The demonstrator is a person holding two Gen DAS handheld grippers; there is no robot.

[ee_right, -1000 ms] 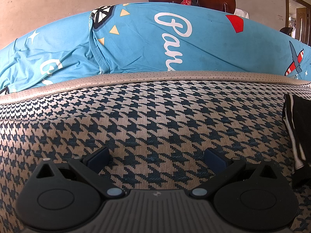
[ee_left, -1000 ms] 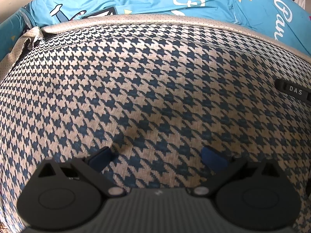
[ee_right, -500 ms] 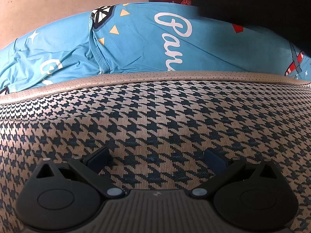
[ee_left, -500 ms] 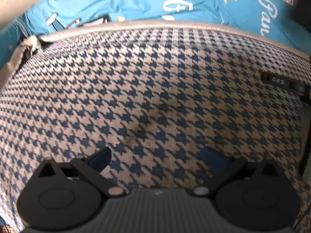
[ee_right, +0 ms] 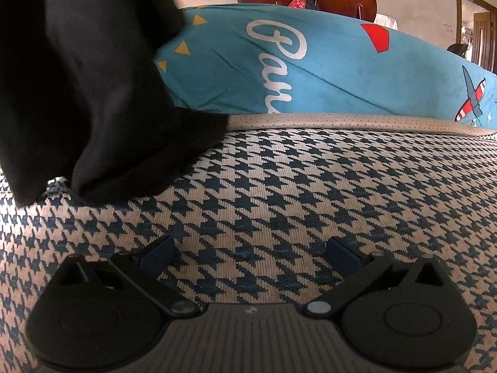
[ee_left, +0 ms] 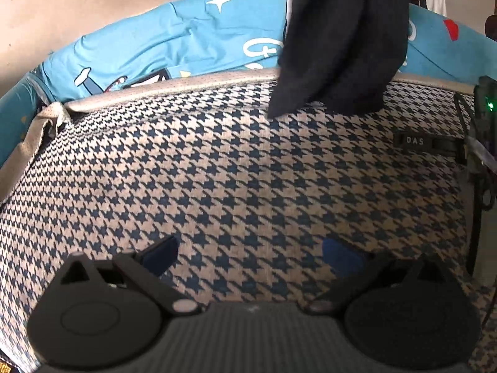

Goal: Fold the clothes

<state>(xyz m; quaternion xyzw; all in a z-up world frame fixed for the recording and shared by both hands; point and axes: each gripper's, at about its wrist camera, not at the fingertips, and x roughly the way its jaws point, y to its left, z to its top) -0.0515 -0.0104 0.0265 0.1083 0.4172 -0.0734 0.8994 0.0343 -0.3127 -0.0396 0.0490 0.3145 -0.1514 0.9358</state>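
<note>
Over the houndstooth mat (ee_left: 236, 168), both of my claws sit low and empty. My left gripper (ee_left: 248, 253) has its blue-padded fingers (ee_left: 160, 253) spread wide apart, with only the blue-and-cream weave between them. My right gripper (ee_right: 250, 253) is the same: jaws parted, nothing between the pads, patterned cloth showing in the gap.

The dark garment (ee_left: 338, 40) hangs down at the far edge of the mat, and its lower hem touches the weave near the beige perforated trim (ee_left: 174, 88). From my right wrist view the same black cloth (ee_right: 90, 87) fills the upper left, bunched where it meets the mat and covering part of the trim. Neither claw touches it; I cannot tell what holds it up.

Behind the mat lies a bright blue printed sheet (ee_right: 310, 62) with white script, yellow triangles and a red-striped plane. At the right edge of my left view a small dark tag reading DAS (ee_left: 414, 140) lies on the mat, beside a device with a green light (ee_left: 490, 105).
</note>
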